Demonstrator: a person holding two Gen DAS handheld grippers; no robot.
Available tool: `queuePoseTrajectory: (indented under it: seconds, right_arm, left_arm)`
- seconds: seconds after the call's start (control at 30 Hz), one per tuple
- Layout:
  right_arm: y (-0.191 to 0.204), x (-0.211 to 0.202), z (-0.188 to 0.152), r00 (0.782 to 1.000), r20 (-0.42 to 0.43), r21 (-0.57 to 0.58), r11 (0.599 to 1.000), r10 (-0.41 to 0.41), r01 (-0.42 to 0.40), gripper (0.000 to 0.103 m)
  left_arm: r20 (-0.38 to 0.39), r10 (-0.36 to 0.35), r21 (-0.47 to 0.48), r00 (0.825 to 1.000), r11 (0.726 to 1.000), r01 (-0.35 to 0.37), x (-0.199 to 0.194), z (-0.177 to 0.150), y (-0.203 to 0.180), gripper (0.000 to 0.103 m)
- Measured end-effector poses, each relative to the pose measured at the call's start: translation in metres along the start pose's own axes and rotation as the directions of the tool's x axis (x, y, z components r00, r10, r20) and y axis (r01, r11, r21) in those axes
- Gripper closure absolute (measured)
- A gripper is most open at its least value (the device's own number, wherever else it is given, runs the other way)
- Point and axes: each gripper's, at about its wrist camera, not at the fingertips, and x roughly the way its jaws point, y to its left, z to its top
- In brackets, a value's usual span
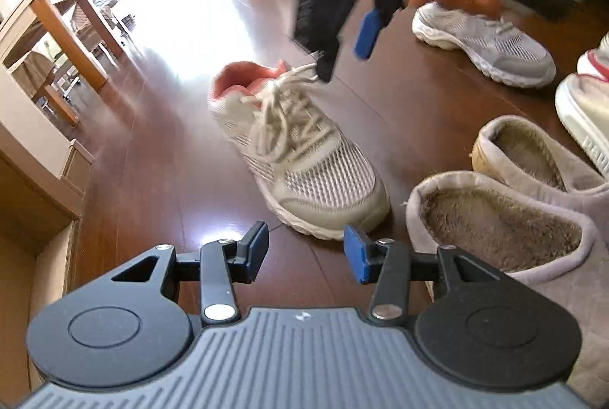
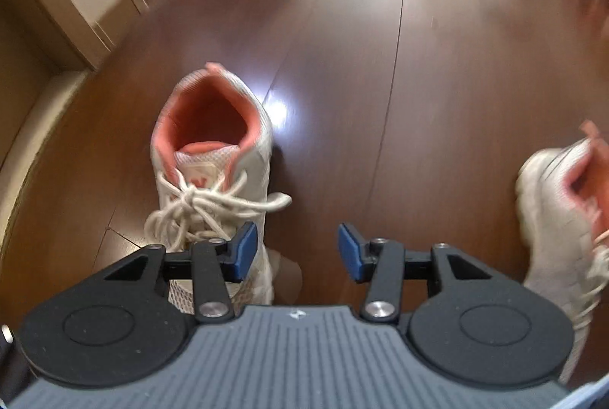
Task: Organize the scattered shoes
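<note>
A white mesh sneaker with pink lining (image 1: 300,150) stands on the dark wood floor, toe toward my left gripper (image 1: 306,253), which is open and empty just short of the toe. The same sneaker shows in the right wrist view (image 2: 213,158), heel away. My right gripper (image 2: 297,251) is open and empty, just right of its laces. It also shows blurred in the left wrist view (image 1: 342,40), above the sneaker's laces. Its mate, another pink-lined sneaker (image 2: 559,218), lies at the right edge, blurred.
Two grey fur-lined slippers (image 1: 506,218) sit side by side at the right. A grey-white sneaker (image 1: 487,43) lies further back, and another white shoe (image 1: 586,112) at the right edge. A wooden table and chairs (image 1: 57,40) stand left, a beige wall corner (image 2: 76,2) nearby.
</note>
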Motion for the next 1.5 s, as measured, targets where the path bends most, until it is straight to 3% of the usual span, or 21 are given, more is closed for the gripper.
queuePoseTrajectory:
  seconds: [0.1, 0.13, 0.2, 0.33, 0.47, 0.5, 0.57, 0.7, 0.83, 1.07, 1.17, 1.33, 1.4, 1.5]
  right_arm:
    - [0.023, -0.02, -0.008, 0.995, 0.102, -0.176, 0.984, -0.011, 0.029, 0.053]
    - [0.04, -0.024, -0.01, 0.99, 0.142, -0.283, 0.958, -0.005, 0.045, 0.052]
    - [0.059, -0.028, -0.012, 0.986, 0.169, -0.387, 0.92, 0.014, 0.054, 0.051]
    - [0.076, -0.008, 0.022, 0.986, 0.149, -0.417, 0.909, 0.076, -0.007, 0.053]
    - [0.075, 0.023, 0.039, 0.988, 0.093, -0.351, 0.933, 0.122, -0.082, 0.055]
    - [0.074, 0.035, 0.041, 0.989, 0.063, -0.332, 0.937, 0.136, -0.108, 0.06]
    - [0.069, 0.053, 0.041, 0.984, 0.039, -0.301, 0.941, 0.174, -0.154, 0.087]
    - [0.054, 0.046, 0.027, 0.975, 0.081, -0.315, 0.934, 0.206, -0.171, 0.091]
    - [0.023, 0.023, 0.018, 0.973, 0.118, -0.327, 0.933, 0.199, -0.151, 0.091]
    - [-0.047, -0.01, 0.014, 0.994, 0.081, -0.39, 0.92, 0.071, -0.034, 0.09]
    - [-0.072, -0.016, 0.003, 0.996, 0.085, -0.32, 0.947, -0.003, 0.03, 0.068]
    - [-0.092, -0.057, -0.036, 0.981, 0.193, -0.175, 0.984, -0.009, 0.044, 0.038]
    - [-0.099, -0.075, -0.06, 0.976, 0.217, -0.1, 0.994, -0.022, 0.044, 0.034]
    - [-0.078, -0.069, -0.098, 0.982, 0.178, -0.126, 0.989, -0.056, 0.08, 0.034]
  left_arm:
    - [-0.023, 0.048, -0.135, 0.999, 0.99, -0.051, 0.006, -0.005, 0.03, 0.05]
    - [-0.029, 0.06, -0.167, 0.998, 0.984, -0.065, 0.007, -0.006, 0.039, 0.05]
    - [-0.045, 0.086, -0.24, 0.995, 0.966, -0.095, 0.013, -0.004, 0.062, 0.05]
    - [-0.045, 0.056, -0.303, 0.997, 0.951, -0.067, 0.036, 0.005, 0.104, 0.051]
    - [-0.085, 0.016, -0.299, 0.996, 0.953, -0.041, 0.057, 0.006, 0.1, 0.051]
    - [-0.094, 0.002, -0.293, 0.996, 0.956, -0.029, 0.061, 0.006, 0.096, 0.051]
    - [-0.111, -0.029, -0.271, 0.993, 0.962, -0.002, 0.068, 0.003, 0.084, 0.051]
    - [-0.112, -0.063, -0.166, 0.992, 0.985, 0.044, 0.068, 0.002, 0.051, 0.051]
    - [-0.073, -0.09, -0.109, 0.993, 0.991, 0.081, 0.062, 0.015, 0.029, 0.05]
    - [-0.036, -0.163, -0.076, 0.986, 0.984, 0.16, 0.069, 0.053, -0.002, 0.05]
    - [-0.035, -0.198, -0.086, 0.979, 0.977, 0.195, 0.083, 0.078, -0.006, 0.045]
    - [-0.032, -0.251, -0.122, 0.967, 0.962, 0.245, 0.109, 0.125, -0.004, 0.04]
    - [-0.024, -0.262, -0.171, 0.965, 0.952, 0.254, 0.122, 0.151, 0.004, 0.04]
    - [-0.018, -0.287, -0.258, 0.958, 0.927, 0.273, 0.149, 0.196, 0.015, 0.04]
